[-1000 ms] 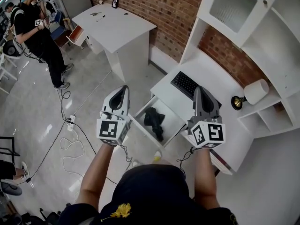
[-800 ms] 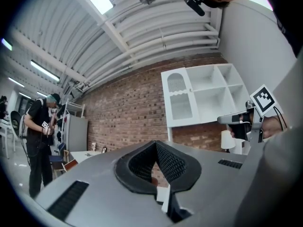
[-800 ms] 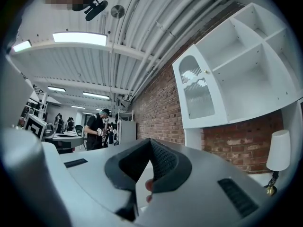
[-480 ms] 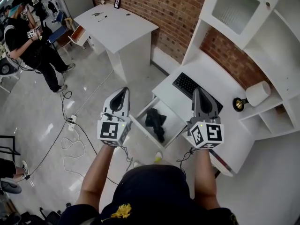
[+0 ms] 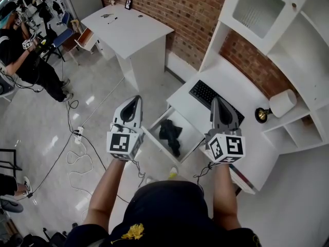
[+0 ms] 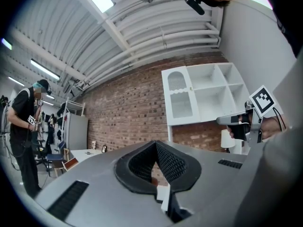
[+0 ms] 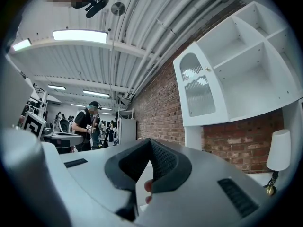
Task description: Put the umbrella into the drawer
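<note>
Left claw (image 5: 134, 101) pressed together, holding nothing, right claw (image 5: 218, 102) pressed together, holding nothing, 1 either side of open drawer (image 5: 194, 134), black umbrella (image 5: 170, 133) lying inside

Bright overhead strip lts (image 7: 80, 35), floor (image 5: 41, 122) glare, fisheye warp at edges.

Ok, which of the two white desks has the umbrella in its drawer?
The near desk under the shelves, with the keyboard on top: its pulled-out drawer holds the black umbrella. The far desk carries only small items.
</note>
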Available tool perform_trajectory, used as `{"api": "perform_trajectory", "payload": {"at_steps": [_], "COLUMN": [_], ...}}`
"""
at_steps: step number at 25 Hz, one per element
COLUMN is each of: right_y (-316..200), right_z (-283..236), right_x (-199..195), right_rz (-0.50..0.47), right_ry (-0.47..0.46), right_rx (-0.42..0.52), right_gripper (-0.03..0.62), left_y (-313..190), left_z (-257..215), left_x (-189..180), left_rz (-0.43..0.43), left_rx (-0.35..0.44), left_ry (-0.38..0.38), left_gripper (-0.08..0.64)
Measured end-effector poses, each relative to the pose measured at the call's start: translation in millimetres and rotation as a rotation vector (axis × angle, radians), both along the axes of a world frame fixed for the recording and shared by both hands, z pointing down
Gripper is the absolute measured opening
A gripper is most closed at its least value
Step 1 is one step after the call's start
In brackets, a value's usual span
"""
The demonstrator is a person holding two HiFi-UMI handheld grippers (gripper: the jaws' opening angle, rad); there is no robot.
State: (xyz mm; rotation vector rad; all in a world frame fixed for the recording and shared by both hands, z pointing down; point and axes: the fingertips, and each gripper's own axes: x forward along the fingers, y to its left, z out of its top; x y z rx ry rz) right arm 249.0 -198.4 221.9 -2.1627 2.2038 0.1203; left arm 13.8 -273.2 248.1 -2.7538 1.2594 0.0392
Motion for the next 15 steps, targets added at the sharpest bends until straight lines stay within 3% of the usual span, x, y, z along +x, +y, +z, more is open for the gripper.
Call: {"api": "perform_trajectory", "payload": {"at_steps": [15], "right_y": [-0.5], "right_z": [6.4], "right_x": [1.5], "right_rz": [0.001], "right_ry": [-0.004], "right_rx": [-0.014], "right_gripper": [0.002], "left_y": [-2.1], "left_z": [3.7], "left_x": [-6.5], "left_rz": [-0.018], "left_rx": [0.011], "left_ry": [-0.014], "left_gripper": [0.015]}}
